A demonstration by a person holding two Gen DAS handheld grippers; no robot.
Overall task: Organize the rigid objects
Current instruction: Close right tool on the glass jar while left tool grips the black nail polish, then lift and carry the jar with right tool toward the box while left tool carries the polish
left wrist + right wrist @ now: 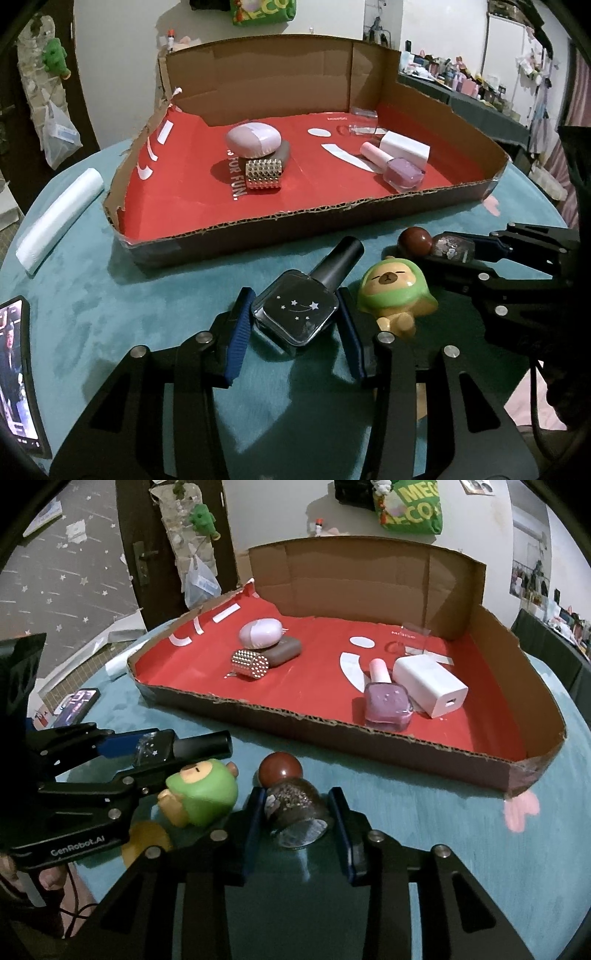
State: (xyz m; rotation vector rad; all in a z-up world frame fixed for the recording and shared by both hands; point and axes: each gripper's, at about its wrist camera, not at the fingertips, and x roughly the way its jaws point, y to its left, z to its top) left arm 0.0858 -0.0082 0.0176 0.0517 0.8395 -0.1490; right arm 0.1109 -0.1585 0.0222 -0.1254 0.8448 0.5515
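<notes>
A square black nail polish bottle [295, 314] with silver stars lies on the teal table, and my left gripper [295, 300] is shut on its body, blue pads against both sides. Just to its right lies a capybara toy [395, 295] in a green hood. Further right, my right gripper [296, 797] is shut on a dark glitter bottle [295, 805] with a round brown cap [279, 770]. Behind them stands the red-lined cardboard tray [295, 229], holding a pink egg-shaped case [253, 138], a studded silver cylinder [263, 174], a purple polish bottle [400, 171] and a white charger [404, 147].
A white roll [59, 218] lies left of the tray and a lit phone [14, 373] rests at the table's left edge. A yellow object [147, 838] sits under the left gripper's body. A pink scrap [521, 808] lies by the tray's right corner.
</notes>
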